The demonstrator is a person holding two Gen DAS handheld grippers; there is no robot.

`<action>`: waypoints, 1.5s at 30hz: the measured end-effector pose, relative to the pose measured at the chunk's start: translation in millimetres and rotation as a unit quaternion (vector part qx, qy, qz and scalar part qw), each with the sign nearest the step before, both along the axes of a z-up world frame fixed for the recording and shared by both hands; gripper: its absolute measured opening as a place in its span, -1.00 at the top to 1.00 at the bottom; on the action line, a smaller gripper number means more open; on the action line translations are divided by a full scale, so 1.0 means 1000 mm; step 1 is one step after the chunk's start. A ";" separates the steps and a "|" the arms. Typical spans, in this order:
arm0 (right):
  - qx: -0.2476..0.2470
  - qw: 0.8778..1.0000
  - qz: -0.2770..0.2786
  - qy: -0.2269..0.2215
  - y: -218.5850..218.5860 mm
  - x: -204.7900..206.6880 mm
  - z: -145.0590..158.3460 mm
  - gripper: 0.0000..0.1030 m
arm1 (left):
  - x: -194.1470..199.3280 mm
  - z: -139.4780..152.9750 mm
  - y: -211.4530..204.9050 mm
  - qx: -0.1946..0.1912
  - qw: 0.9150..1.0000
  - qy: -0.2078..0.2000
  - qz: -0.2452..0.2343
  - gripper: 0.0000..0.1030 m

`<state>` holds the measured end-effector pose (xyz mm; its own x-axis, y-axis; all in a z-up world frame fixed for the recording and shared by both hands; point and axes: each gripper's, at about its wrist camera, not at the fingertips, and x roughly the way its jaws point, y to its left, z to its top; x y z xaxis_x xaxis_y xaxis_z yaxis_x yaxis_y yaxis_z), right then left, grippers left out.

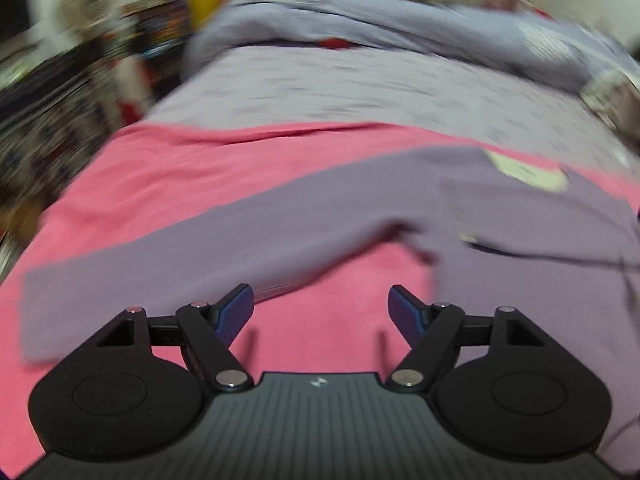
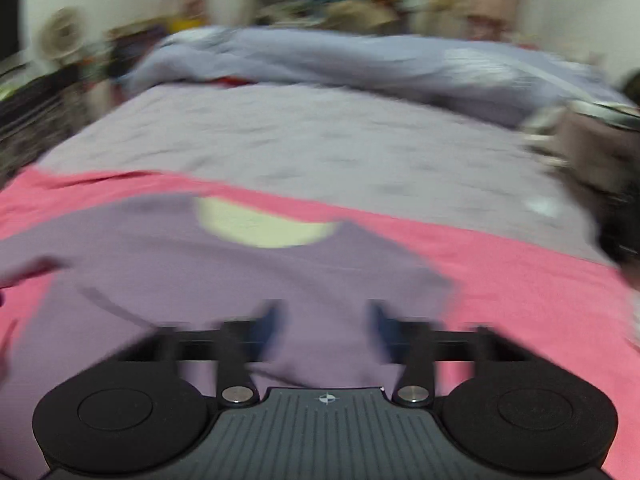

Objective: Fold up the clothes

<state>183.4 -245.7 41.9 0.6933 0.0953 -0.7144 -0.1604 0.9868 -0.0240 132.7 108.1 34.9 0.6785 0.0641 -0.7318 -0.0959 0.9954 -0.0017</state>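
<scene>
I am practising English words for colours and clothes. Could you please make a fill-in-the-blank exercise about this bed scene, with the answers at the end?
1. The purple shirt lies spread on a ____ cloth.
2. The patch inside the shirt's neck opening is pale ____.
3. The left gripper is ____, with nothing between its fingers.
4. The longer sleeve reaches toward the ____ of the left wrist view.

Answers: pink; yellow; open; left

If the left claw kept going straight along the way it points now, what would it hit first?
Most likely the pink cloth that shows between the open fingers of the left claw, with the edge of the purple shirt just beyond it. Depth is hard to judge in this blurred view.
</scene>
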 end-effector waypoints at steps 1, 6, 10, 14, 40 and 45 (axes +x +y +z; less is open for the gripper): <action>0.007 1.000 0.023 0.002 0.021 0.007 0.001 0.66 | -0.006 0.003 0.015 -0.008 1.000 0.000 0.027 -0.48; 0.036 0.994 0.099 -0.011 0.115 0.036 -0.010 0.65 | -0.025 0.009 0.083 -0.059 0.985 -0.005 0.162 -0.48; 0.041 0.991 0.124 -0.034 0.166 0.054 -0.015 0.62 | -0.039 0.007 0.128 -0.075 0.963 -0.016 0.258 -0.50; 0.011 0.992 0.116 -0.049 0.198 0.090 -0.029 0.59 | -0.051 -0.002 0.161 -0.082 0.950 -0.004 0.303 -0.50; -0.224 0.955 0.145 -0.131 0.246 0.021 -0.059 0.51 | -0.042 -0.026 0.165 -0.049 0.972 0.010 0.231 -0.83; -0.256 0.948 0.155 -0.106 0.256 0.101 -0.086 0.49 | -0.040 -0.028 0.163 -0.041 0.975 0.016 0.219 -0.88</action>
